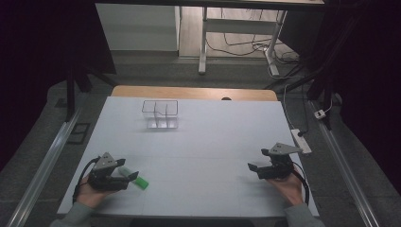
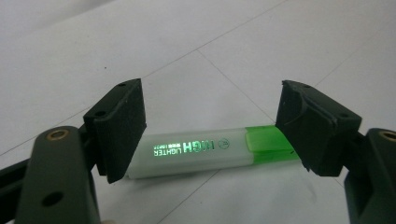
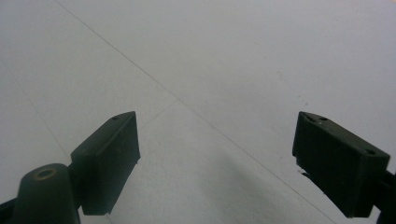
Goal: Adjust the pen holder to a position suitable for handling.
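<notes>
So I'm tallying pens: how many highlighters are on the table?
1: a green highlighter lying on the white table, between the open left gripper jaws.

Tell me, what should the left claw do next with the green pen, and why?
Probably close. The left gripper has its jaws wide open on either side of the green highlighter, which lies flat on the white table. The pads don't seem to press it yet, so a gentle squeeze should come before any lift.
</notes>
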